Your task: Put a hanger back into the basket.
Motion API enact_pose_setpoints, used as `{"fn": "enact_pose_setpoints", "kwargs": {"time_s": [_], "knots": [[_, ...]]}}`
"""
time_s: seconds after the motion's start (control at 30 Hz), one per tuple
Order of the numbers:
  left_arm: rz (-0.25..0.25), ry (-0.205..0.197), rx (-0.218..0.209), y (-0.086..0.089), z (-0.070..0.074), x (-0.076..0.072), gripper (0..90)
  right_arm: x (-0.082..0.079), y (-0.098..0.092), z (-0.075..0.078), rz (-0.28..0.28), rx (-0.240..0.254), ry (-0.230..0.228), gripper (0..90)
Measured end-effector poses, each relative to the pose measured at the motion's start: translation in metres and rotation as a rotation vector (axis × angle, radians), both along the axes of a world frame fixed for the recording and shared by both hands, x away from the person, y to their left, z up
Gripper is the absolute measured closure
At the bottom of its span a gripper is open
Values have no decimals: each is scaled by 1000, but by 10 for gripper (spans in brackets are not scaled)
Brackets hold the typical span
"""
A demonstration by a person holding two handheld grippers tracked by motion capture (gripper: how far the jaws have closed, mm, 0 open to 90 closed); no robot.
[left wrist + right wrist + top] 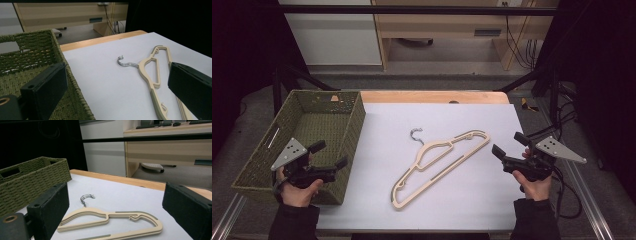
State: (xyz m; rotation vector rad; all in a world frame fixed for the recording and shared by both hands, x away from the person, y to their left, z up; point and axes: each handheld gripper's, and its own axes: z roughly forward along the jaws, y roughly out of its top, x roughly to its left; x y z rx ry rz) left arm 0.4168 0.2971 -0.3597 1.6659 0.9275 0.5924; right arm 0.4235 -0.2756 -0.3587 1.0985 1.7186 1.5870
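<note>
A beige clothes hanger [439,167] with a metal hook [416,134] lies flat on the white sheet [452,120] in the middle of the table. It also lies ahead of the jaws as the hanger [155,75] in the left gripper view and the hanger [112,222] in the right gripper view. My left gripper [332,155] is held over the basket's near right corner, open and holding nothing. At the sheet's right edge my right gripper [507,145] is open too, its jaws pointing left toward the hanger.
An olive woven basket [262,155] stands at the left, partly off the sheet, with nothing visible inside. A strip of wooden tabletop [432,96] runs along the far side. Cables [569,200] trail from the right gripper.
</note>
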Motion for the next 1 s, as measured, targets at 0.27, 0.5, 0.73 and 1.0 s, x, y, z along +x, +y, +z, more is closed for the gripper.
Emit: {"fn": "enact_pose_setpoints", "kwargs": {"time_s": [0.27, 0.5, 0.73, 1.0], "knots": [[-6, -6, 3, 0, 2, -2, 26, 3, 7, -2, -4, -36, 23, 100], [-5, -5, -3, -1, 1, -1, 26, 10, 23, -3, 9, -62, 64, 119], [-6, -8, 2, -1, 2, -2, 26, 22, 48, -2, 54, -89, 88, 122], [0, -13, -1, 1, 3, -2, 25, 34, 87, -3, 120, -160, 104, 131]]}}
